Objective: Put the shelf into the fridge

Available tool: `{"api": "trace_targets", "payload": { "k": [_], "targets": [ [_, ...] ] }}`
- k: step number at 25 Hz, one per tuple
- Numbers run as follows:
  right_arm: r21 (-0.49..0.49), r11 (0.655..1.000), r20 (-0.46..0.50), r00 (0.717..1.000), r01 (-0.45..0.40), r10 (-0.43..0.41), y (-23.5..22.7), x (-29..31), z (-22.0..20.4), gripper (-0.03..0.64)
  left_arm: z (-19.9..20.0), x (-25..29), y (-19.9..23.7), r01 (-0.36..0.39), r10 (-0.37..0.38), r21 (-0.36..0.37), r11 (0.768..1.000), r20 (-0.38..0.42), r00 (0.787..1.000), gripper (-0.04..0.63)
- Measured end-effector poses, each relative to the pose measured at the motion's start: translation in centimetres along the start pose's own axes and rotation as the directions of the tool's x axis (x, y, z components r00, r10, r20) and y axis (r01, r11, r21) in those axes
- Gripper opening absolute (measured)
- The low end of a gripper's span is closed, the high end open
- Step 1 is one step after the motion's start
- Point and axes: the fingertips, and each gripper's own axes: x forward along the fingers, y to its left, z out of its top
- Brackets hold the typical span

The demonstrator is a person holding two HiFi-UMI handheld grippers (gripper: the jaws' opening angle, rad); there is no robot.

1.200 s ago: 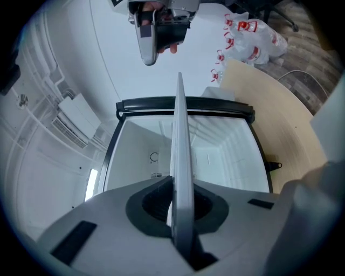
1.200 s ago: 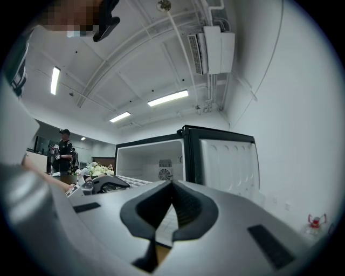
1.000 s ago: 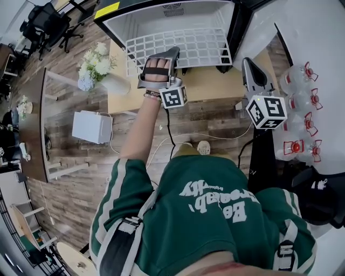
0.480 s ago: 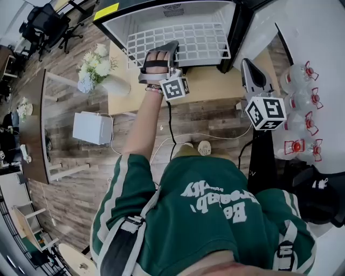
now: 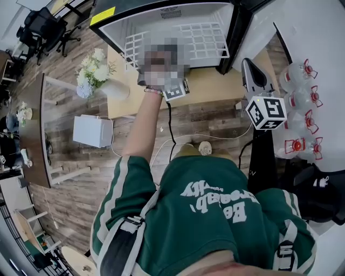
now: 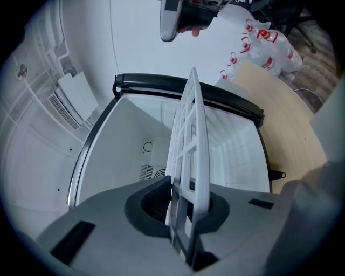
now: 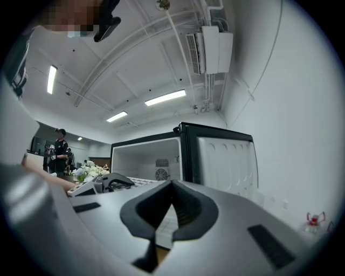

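The white wire shelf (image 5: 207, 40) lies flat, its far part inside the open fridge (image 5: 161, 12). In the left gripper view the shelf (image 6: 188, 124) runs edge-on from the jaws toward the white fridge interior (image 6: 135, 140). My left gripper (image 6: 183, 190) is shut on the shelf's near edge. In the head view a mosaic patch covers it, and only its marker cube (image 5: 173, 90) shows below. My right gripper (image 5: 252, 69) hangs apart at the right, beside the fridge door (image 5: 259, 27). Its jaws (image 7: 171, 186) are shut on nothing.
The fridge stands on a low wooden platform (image 5: 215, 83). A vase of flowers (image 5: 94, 70) sits at its left end, with a white box (image 5: 91, 128) on the floor. Several clear bottles with red caps (image 5: 302, 102) lie at the right. A cable (image 5: 171, 129) trails across the floor.
My left gripper has pushed forward toward the fridge, and the shelf has slid further inside. The right gripper has stayed in place.
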Motion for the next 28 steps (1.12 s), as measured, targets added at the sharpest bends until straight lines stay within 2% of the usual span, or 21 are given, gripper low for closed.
{"api": "trace_targets", "payload": {
  "k": [12, 17, 28],
  "targets": [
    [-0.003, 1.000, -0.003, 1.000, -0.018, 0.018, 1.2, 1.4, 0.1, 0.003, -0.5, 1.4, 0.3, 0.139, -0.140, -0.035, 0.990, -0.053, 0.989, 0.041],
    [-0.002, 1.000, -0.004, 1.000, -0.022, 0.022, 1.5, 1.8, 0.0, 0.003, -0.6, 1.5, 0.2, 0.155, -0.156, -0.037, 0.987, -0.056, 0.986, 0.041],
    [-0.003, 1.000, -0.006, 1.000, -0.029, 0.029, 1.8, 2.4, -0.1, 0.003, -0.7, 2.5, 0.2, 0.138, -0.139, -0.026, 0.990, -0.053, 0.989, 0.041]
  ]
}}
